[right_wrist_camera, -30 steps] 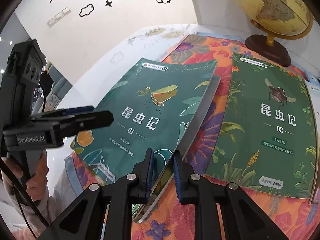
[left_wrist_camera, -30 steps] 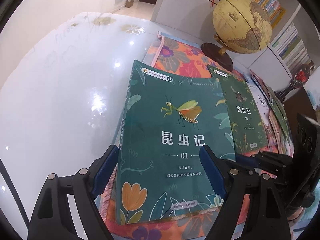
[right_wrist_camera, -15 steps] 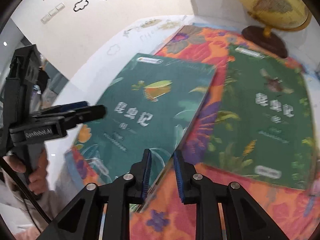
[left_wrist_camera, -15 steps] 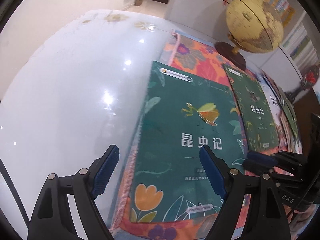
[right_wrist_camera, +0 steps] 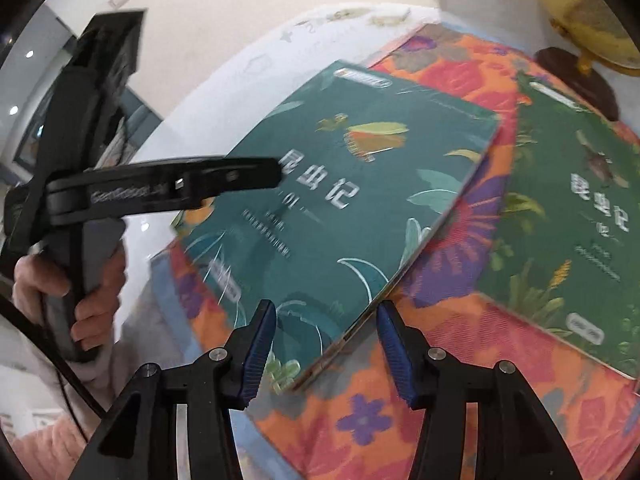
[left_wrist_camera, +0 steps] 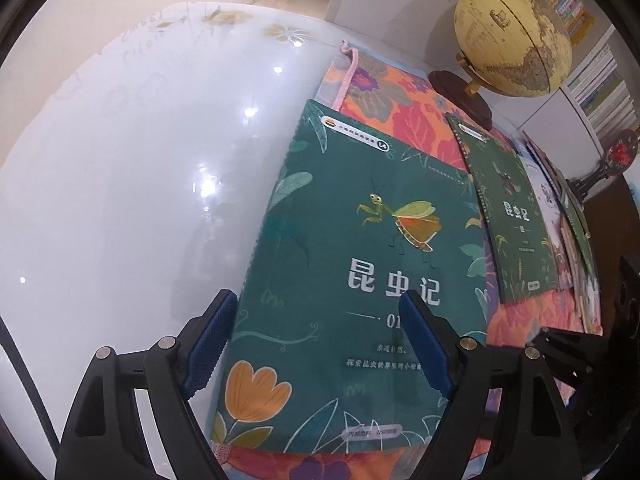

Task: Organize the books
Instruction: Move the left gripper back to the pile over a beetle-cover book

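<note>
Book 01 (right_wrist_camera: 352, 208) flat on floral mat (right_wrist_camera: 452, 344) – globe (left_wrist_camera: 512, 36) behind; right gripper (right_wrist_camera: 326, 346) just opened off it, left gripper (left_wrist_camera: 320, 344) agape.

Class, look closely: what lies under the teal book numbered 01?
Under the 01 book a floral mat shows along its far, right and near edges; its left edge overhangs the glossy white table. Anything beneath its middle is covered.

Teal book (left_wrist_camera: 360, 280) title: 昆虫记, white, under a mantis drawing
Teal book number: 01, beneath the title
Green book (right_wrist_camera: 576, 216) title: 昆虫记, white, under a beetle drawing; number blurred
Left gripper (right_wrist_camera: 276, 172) side: raised lettering "GenRobot", end unclear
Small print on both covers: too small to read
</note>
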Motion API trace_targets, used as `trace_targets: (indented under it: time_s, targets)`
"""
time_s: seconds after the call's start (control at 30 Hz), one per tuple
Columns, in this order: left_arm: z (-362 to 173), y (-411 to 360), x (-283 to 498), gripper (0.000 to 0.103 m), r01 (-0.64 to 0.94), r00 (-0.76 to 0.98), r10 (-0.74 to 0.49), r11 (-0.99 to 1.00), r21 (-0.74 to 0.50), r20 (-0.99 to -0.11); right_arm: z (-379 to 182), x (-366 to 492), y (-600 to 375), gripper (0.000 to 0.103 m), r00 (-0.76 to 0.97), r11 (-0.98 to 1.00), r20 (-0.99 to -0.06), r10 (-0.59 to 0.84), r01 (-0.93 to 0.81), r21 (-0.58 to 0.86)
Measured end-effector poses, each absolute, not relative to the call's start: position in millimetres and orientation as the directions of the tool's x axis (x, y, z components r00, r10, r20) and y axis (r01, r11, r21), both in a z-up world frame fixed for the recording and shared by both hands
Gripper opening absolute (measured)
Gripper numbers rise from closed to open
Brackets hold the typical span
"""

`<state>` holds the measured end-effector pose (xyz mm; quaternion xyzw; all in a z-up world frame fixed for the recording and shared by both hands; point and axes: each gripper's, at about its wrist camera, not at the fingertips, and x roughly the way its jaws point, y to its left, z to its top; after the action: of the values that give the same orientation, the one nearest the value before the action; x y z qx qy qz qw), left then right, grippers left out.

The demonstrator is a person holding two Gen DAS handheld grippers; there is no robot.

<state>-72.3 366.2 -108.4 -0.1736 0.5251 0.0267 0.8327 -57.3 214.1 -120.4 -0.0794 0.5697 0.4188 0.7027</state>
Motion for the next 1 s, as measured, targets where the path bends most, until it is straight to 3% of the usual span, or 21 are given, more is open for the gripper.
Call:
trace_targets:
  time_s: [0.43, 0.53, 0.7, 0.8, 0.9, 1.0]
  targets:
    - [-93.8, 366.9, -80.7, 0.081, -0.249, 0.483, -0.055, 0.948, -0.198, -0.874, -102.2, -45.6, 189.8, 0.051, 0.047, 0.66, -0.836, 0.546, -0.639, 0.395]
    - [-77.1, 369.3, -84.9, 0.081, -0.247, 0.528, -0.089, 0.935, -0.253, -0.844, -74.1, -36.7, 160.0, 0.051, 0.124, 0.673, -0.799, 0.588, -0.622, 0.399]
    - [-41.7, 343.2, -79.8, 0.081, -0.234, 0.573, -0.043, 0.948, -0.214, -0.818, -14.5, -25.4, 75.9, 0.051, 0.311, 0.699, -0.68, 0.664, -0.582, 0.416]
    - [-24.0, 323.8, -66.9, 0.082, -0.214, 0.61, -0.063, 0.947, -0.241, -0.79, 8.7, -16.4, 39.4, 0.051, 0.388, 0.72, -0.63, 0.673, -0.538, 0.439]
    - [-23.5, 297.6, -47.0, 0.082, -0.168, 0.61, -0.138, 0.94, -0.297, -0.781, -4.7, -10.4, 1.7, 0.051, 0.368, 0.69, -0.593, 0.716, -0.502, 0.522]
    - [-36.8, 266.6, -21.9, 0.082, -0.137, 0.576, -0.21, 0.928, -0.347, -0.79, -35.7, 5.6, -6.0, 0.051, 0.308, 0.699, -0.637, 0.707, -0.439, 0.564]
